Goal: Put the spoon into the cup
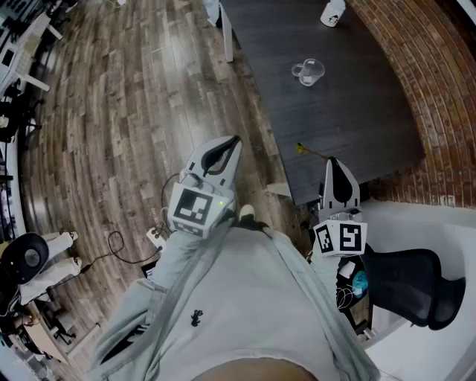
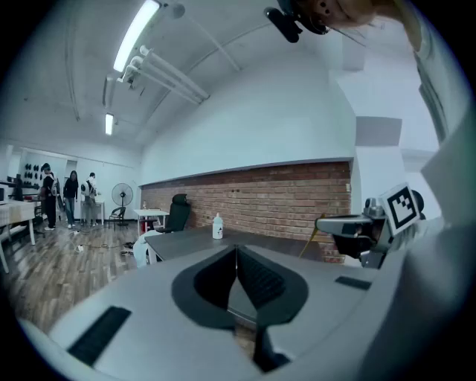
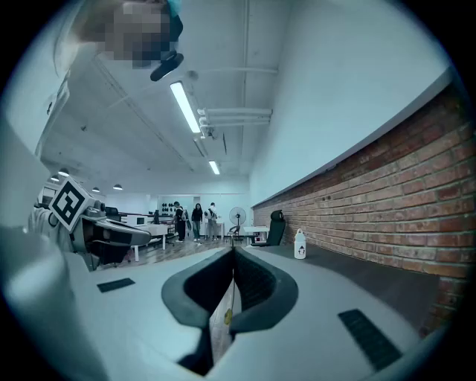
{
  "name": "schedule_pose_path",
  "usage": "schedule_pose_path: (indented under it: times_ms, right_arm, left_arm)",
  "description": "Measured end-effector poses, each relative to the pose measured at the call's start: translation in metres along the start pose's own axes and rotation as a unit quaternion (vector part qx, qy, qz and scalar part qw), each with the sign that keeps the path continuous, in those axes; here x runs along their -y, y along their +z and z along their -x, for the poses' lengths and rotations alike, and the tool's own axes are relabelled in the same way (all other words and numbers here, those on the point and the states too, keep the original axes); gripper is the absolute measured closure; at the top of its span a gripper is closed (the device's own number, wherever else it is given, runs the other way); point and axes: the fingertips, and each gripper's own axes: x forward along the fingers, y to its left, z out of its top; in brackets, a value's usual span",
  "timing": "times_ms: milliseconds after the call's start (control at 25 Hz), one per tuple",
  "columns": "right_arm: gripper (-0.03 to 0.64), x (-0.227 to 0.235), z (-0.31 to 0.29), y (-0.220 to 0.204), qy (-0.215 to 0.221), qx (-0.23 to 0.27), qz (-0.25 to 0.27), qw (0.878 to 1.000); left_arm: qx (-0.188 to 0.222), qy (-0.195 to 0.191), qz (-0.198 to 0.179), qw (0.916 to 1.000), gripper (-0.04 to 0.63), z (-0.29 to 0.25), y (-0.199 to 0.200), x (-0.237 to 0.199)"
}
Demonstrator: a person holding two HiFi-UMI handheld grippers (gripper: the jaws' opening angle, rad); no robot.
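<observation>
The only print to be seen is the black-and-white square marker on the cube of each gripper, and a dark mark on the label of the white plastic bottle (image 1: 332, 11) at the far end of the dark grey table (image 1: 357, 104), too small to read.

The right gripper (image 1: 332, 164) is clenched on the thin yellowish spoon (image 1: 312, 153), its jaws pressed together on the slim stem. The spoon's long axis lies across the jaw tips, and in the head view its yellow end points to picture left and slightly up. It is above the near edge of the table, well apart from the clear glass cup (image 1: 308, 72). The cup stands upright farther along the table, with its handle to picture left.

The left gripper (image 1: 234, 141) is over the brown wooden plank floor (image 1: 126, 111) beside the table, with its jaws closed together on nothing
</observation>
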Motion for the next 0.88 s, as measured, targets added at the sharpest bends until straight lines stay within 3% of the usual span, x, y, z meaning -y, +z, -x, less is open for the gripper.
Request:
schedule_pose_path:
  times_ms: [600, 880]
  right_arm:
    - [0.597, 0.014, -0.021, -0.021, 0.04, -0.003, -0.029, 0.999]
    - [0.597, 0.024, -0.083, -0.023, 0.032, -0.01, -0.026, 0.999]
  left_arm:
    - [-0.009, 0.06, 0.003, 0.9981, 0.574, -0.004, -0.011, -0.008]
    - [-0.008, 0.046, 0.007, 0.9989, 0.574, -0.05, -0.011, -0.052]
